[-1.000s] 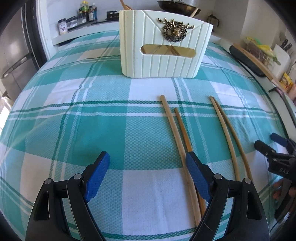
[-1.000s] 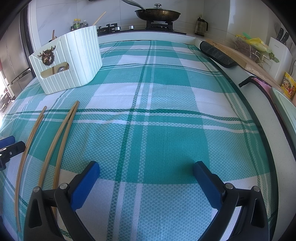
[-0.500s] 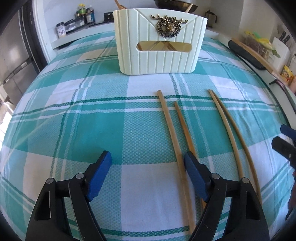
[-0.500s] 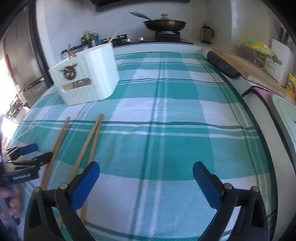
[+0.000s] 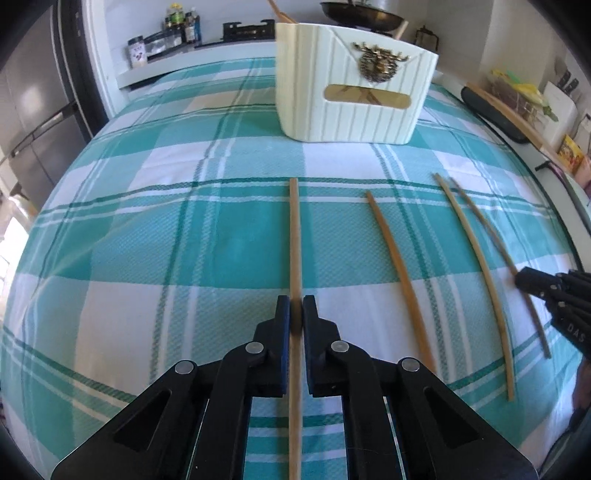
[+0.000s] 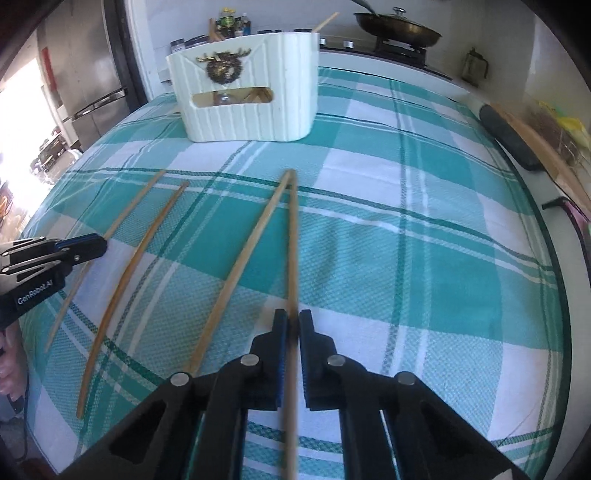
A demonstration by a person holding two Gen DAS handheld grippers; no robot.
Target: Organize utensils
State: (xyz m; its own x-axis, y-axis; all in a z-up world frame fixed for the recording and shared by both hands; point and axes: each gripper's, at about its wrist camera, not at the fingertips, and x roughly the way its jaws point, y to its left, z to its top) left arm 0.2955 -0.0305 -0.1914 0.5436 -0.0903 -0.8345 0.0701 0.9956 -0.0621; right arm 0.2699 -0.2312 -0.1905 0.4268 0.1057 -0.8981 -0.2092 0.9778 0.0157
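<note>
Several wooden chopsticks lie on the teal plaid cloth in front of a white ribbed utensil holder (image 5: 354,85) with a brass deer emblem; the holder also shows in the right wrist view (image 6: 247,85). My left gripper (image 5: 294,314) is shut on the leftmost chopstick (image 5: 294,236), which runs straight out between the pads. My right gripper (image 6: 291,328) is shut on the rightmost chopstick (image 6: 293,240). Its neighbour (image 6: 240,266) lies just left of it. Two chopsticks (image 5: 399,269) (image 5: 480,266) lie loose between the grippers. The right gripper shows at the left view's right edge (image 5: 532,282).
The cloth-covered table (image 5: 147,240) ends at a counter edge on the right (image 6: 561,229). A dark mat and cutting board (image 6: 517,140) lie along the right counter. A pan (image 6: 399,29) sits on the stove behind. A fridge (image 5: 33,122) stands at the left.
Both grippers were open above the cloth; each has moved over a chopstick, dropped down and shut on it. The left one shifted right, the right one shifted left.
</note>
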